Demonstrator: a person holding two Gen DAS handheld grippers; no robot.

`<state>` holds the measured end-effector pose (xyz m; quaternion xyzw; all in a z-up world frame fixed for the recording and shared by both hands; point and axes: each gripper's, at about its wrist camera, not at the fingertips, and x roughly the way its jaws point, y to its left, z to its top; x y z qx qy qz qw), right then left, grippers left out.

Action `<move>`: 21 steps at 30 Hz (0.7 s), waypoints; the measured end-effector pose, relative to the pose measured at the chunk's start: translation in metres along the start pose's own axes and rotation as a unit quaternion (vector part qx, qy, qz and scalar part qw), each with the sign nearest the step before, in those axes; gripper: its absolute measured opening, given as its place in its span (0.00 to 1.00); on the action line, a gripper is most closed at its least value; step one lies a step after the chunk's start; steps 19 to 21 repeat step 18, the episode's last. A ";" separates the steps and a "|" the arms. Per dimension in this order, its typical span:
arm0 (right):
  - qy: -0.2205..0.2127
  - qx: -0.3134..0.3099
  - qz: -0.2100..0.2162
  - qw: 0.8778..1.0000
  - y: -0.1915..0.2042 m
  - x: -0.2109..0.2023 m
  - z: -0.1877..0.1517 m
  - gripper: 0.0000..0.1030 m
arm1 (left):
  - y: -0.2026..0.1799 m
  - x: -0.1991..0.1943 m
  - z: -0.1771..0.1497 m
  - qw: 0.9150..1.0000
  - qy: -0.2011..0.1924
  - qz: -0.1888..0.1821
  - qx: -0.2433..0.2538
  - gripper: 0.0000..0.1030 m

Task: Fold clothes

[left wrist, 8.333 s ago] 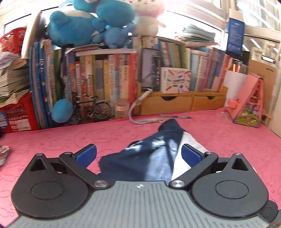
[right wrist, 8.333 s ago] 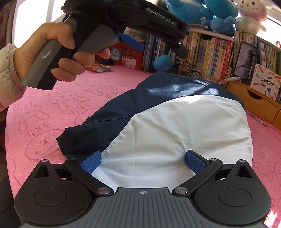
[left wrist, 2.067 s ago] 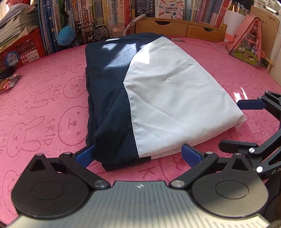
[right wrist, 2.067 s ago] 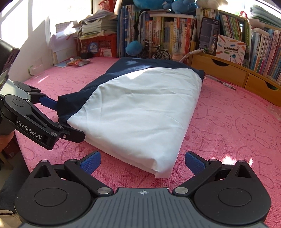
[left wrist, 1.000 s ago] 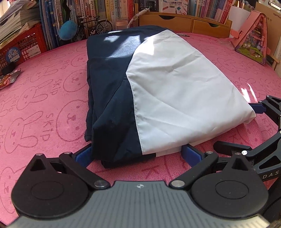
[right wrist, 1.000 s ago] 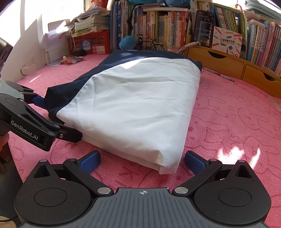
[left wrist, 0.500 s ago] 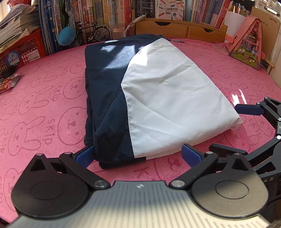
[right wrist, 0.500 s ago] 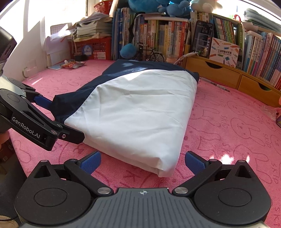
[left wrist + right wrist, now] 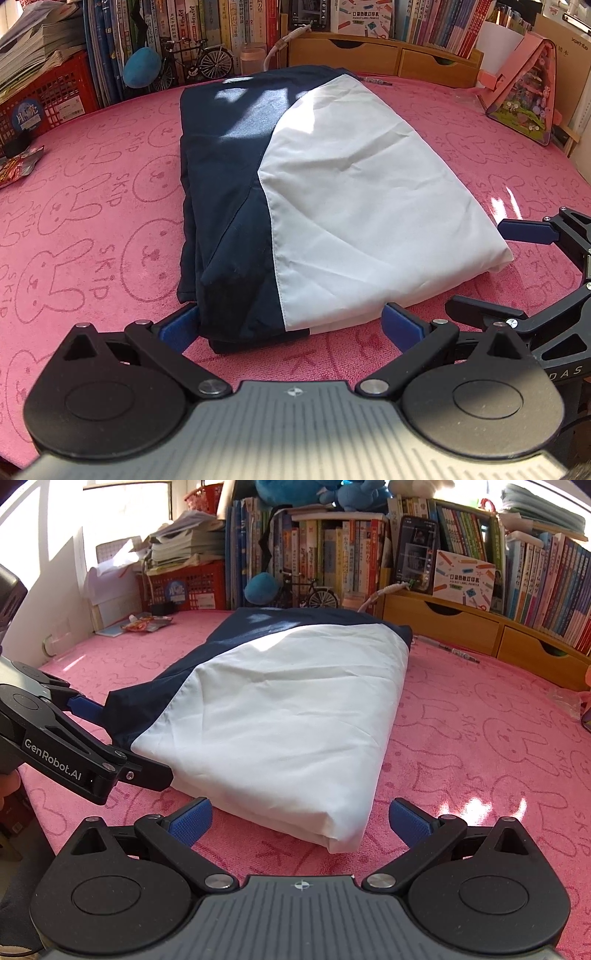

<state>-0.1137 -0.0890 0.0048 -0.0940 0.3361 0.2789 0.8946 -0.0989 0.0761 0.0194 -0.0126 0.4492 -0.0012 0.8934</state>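
Navy and white cloth makes up the folded garment [image 9: 332, 206], which lies in a thick rectangular bundle in the middle of the pink worktop [image 9: 92, 206]. Your left gripper [image 9: 291, 325] sits at the near navy corner with its blue pads spread wide either side of the edge, holding nothing. Your right gripper [image 9: 299, 818] is likewise spread wide and empty, facing the near white corner.

The folding looks all but finished; what remains, by my reading, is one more fold or a last tidy. If you fold again, you will need each gripper to close on all layers at its corner, then lift both together so the slippery stack does not slide apart.

The left wrist view shows you the navy side's loose stacked edges, and your right gripper's [image 9: 532, 232] pad just beside the white corner. The right wrist view shows instead the rounded white fold at the near corner, and your left gripper [image 9: 122, 734] reaching along the near edge, one finger [image 9: 147, 773] touching the white cloth.
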 end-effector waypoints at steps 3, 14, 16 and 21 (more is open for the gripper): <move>0.001 -0.002 0.001 1.000 0.001 0.001 0.000 1.00 | -0.001 0.000 0.002 1.000 -0.001 -0.002 0.002 1.00; 0.007 0.001 0.001 1.000 0.001 0.003 -0.002 1.00 | -0.001 -0.001 0.004 1.000 -0.008 -0.010 -0.001 1.00; 0.007 0.002 0.001 1.000 0.001 0.003 -0.001 1.00 | -0.001 -0.001 0.003 1.000 -0.008 -0.010 -0.001 1.00; 0.008 0.003 0.001 1.000 0.001 0.003 -0.002 1.00 | 0.000 -0.001 0.003 1.000 -0.008 -0.007 -0.002 1.00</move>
